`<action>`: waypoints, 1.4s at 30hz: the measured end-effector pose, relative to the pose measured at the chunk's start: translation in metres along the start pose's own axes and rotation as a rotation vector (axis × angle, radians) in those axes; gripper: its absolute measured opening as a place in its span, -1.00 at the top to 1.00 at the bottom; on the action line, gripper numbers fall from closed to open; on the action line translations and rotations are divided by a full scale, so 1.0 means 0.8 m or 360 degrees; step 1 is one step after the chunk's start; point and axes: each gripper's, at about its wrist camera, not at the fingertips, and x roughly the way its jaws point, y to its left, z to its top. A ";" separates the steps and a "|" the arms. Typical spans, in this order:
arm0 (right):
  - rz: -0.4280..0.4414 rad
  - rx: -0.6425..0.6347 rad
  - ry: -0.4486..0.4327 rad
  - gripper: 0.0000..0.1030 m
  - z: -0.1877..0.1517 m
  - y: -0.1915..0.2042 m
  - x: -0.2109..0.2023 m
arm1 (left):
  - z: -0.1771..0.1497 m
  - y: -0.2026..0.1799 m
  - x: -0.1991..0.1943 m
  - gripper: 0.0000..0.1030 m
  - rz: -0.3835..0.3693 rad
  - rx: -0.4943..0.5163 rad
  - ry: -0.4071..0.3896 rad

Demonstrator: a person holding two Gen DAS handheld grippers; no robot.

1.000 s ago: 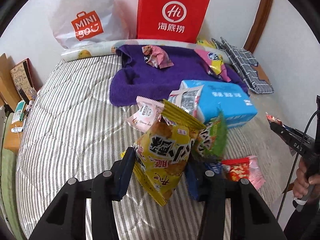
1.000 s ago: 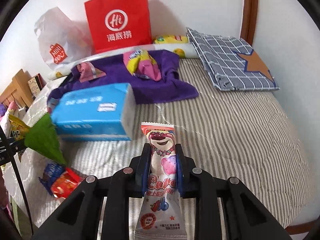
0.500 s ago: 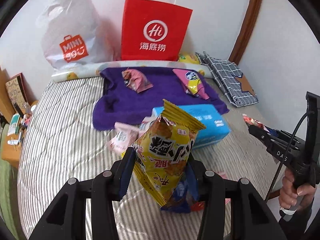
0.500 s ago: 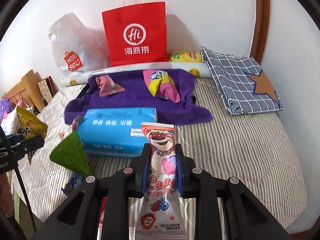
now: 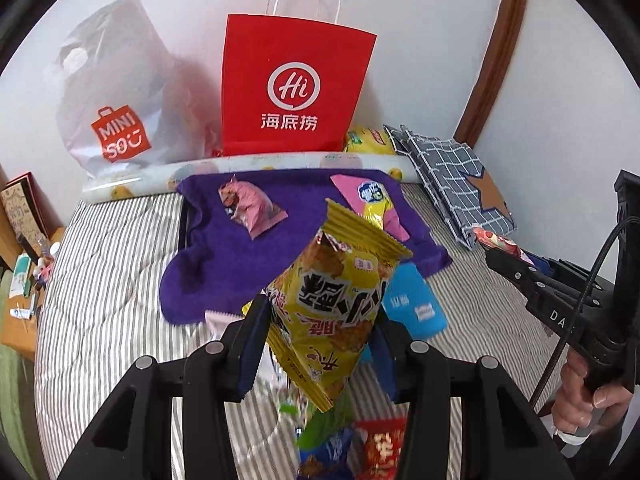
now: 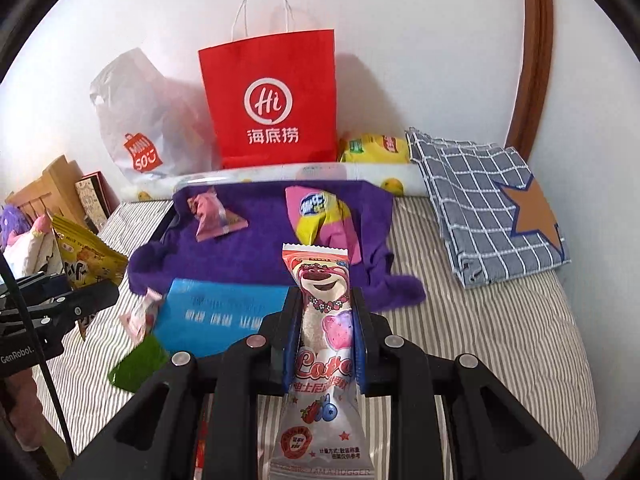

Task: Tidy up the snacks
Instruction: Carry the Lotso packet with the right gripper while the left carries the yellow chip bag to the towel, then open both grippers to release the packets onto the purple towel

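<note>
A striped quilted bed [image 5: 100,300] fills both views, a soft purple towel [image 6: 256,248] spread across its middle under a stiff red paper bag [image 6: 272,100] and a crinkled white plastic bag [image 5: 108,92] propped against the wall at the top. At the centre of the left wrist frame, the left gripper [image 5: 320,344] clamps a puffy yellow foil snack packet [image 5: 336,312] by its sides, held off the bed. At lower centre of the right wrist frame, the right gripper [image 6: 324,336] pinches a slim, glossy bear-printed packet [image 6: 324,344] upright. To do this step well, each pouch probably wants a firm hold and a level carry toward the towel, where a pink packet [image 6: 216,220] and a pink-and-yellow packet [image 6: 320,216] lie, since slick film can slip.
</note>
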 end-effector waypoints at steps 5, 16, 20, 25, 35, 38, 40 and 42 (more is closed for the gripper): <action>-0.0004 0.0004 0.0012 0.55 0.024 -0.006 0.024 | 0.024 0.010 0.019 0.12 0.0017 -0.0027 0.0006; 0.0038 0.0021 0.0097 0.55 0.058 -0.010 0.103 | 0.064 0.055 0.069 0.12 0.0089 -0.0130 0.0049; 0.0042 0.0028 0.0155 0.55 0.062 -0.010 0.143 | 0.073 0.070 0.093 0.12 0.0102 -0.0162 0.0081; 0.0039 0.0011 0.0223 0.55 0.059 -0.010 0.182 | 0.079 0.084 0.120 0.12 0.0110 -0.0186 0.0119; 0.0016 -0.0020 0.0278 0.55 0.051 -0.015 0.223 | 0.082 0.096 0.164 0.12 0.0113 -0.0212 0.0211; 0.0007 -0.0020 0.0290 0.55 0.054 -0.017 0.230 | 0.082 0.098 0.173 0.12 0.0110 -0.0224 0.0238; 0.0002 -0.0029 0.0299 0.55 0.055 -0.017 0.233 | 0.081 0.098 0.178 0.12 0.0101 -0.0221 0.0252; 0.0000 -0.0041 0.0302 0.53 0.055 -0.017 0.233 | 0.081 0.097 0.183 0.12 0.0100 -0.0218 0.0264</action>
